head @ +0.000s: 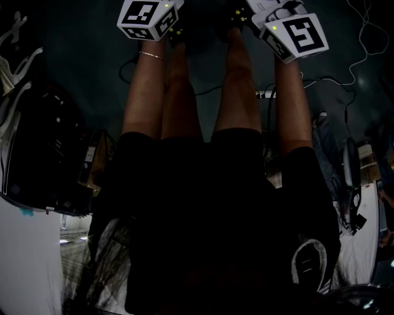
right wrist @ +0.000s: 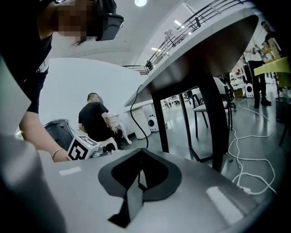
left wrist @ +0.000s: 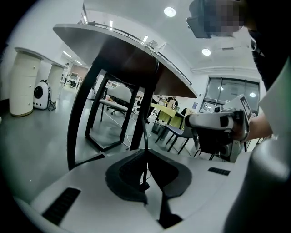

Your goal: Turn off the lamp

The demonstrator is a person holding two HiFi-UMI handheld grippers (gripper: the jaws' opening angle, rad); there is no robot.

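No lamp shows in any view. In the head view I look down on the person's legs, with the left gripper's marker cube (head: 149, 18) and the right gripper's marker cube (head: 295, 34) held low at the top of the frame. The left gripper (left wrist: 146, 189) has its dark jaws together with nothing between them. The right gripper (right wrist: 140, 183) is likewise shut and empty. Both point under a dark-legged table (left wrist: 127, 50), from which a black cable (left wrist: 146, 132) hangs. In the left gripper view the right gripper's body (left wrist: 218, 129) is at the right.
The table's black legs (right wrist: 213, 118) stand close ahead. White cables (right wrist: 245, 150) lie on the grey floor. A person in black (right wrist: 95, 120) sits at the back left. A power strip (head: 266, 94) and cords lie by the feet. A dark bin (head: 37, 154) stands at the left.
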